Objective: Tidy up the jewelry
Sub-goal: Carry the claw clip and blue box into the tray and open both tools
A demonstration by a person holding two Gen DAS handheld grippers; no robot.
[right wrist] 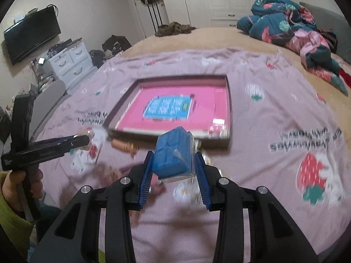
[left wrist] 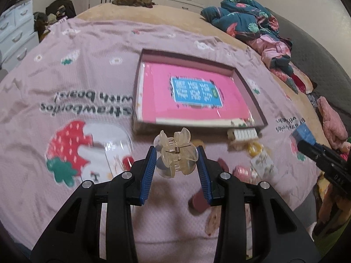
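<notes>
Translucent plastic clip [left wrist: 176, 154] sits clamped between the jaws of my left gripper [left wrist: 178, 151], held clear above the bed's pink cover [left wrist: 87, 70]. My right gripper [right wrist: 174, 156] has its jaws clamped on a blue box [right wrist: 173, 155], also lifted off the cover. Ahead of both sets of jaws lies an open tray [left wrist: 250, 92] with a pink lining. Below and to the right of my left jaws, small trinkets [left wrist: 243, 134] lie scattered on the cover, blurred.
</notes>
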